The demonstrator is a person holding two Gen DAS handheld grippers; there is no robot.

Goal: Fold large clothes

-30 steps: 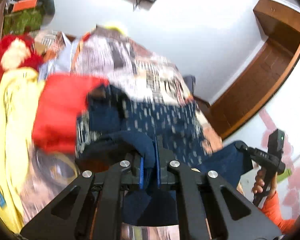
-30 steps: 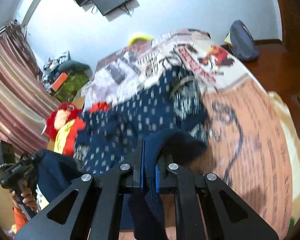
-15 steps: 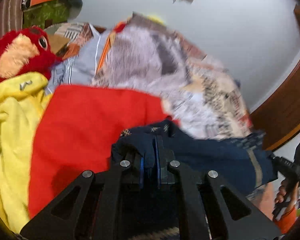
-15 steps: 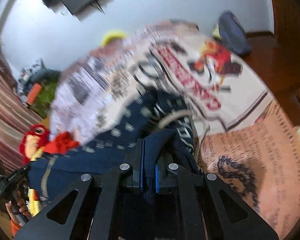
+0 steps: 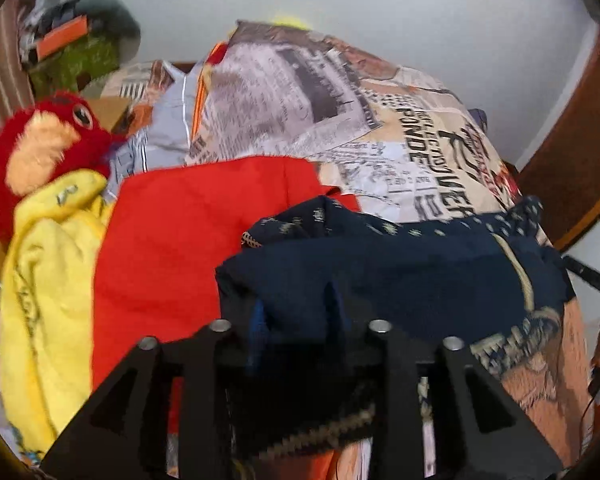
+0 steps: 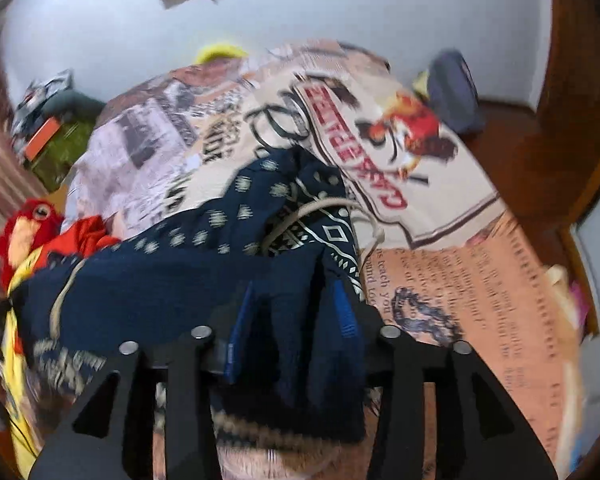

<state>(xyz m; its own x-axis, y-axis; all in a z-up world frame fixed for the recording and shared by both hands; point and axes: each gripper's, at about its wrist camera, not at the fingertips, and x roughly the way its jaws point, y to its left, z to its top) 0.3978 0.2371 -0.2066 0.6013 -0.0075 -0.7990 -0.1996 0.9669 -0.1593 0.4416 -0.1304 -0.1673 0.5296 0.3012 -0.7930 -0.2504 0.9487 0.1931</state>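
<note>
A navy patterned garment (image 5: 400,276) lies folded over in a band across the printed bedspread (image 5: 380,120). It also shows in the right wrist view (image 6: 180,280). My left gripper (image 5: 300,316) has opened; its fingers stand apart with the garment's left end lying loose between them. My right gripper (image 6: 296,316) is open too, blue pads apart, with the garment's right end draped between them.
A red garment (image 5: 188,240) and a yellow garment (image 5: 44,264) lie left of the navy one. A red plush toy (image 5: 32,152) sits far left. A dark bag (image 6: 454,96) lies on the floor beyond the bed. Wooden door frame at right.
Both grippers carried the navy garment forward and down onto the bed, folding it over. Both sets of jaws, shut on the cloth before, have now opened.
</note>
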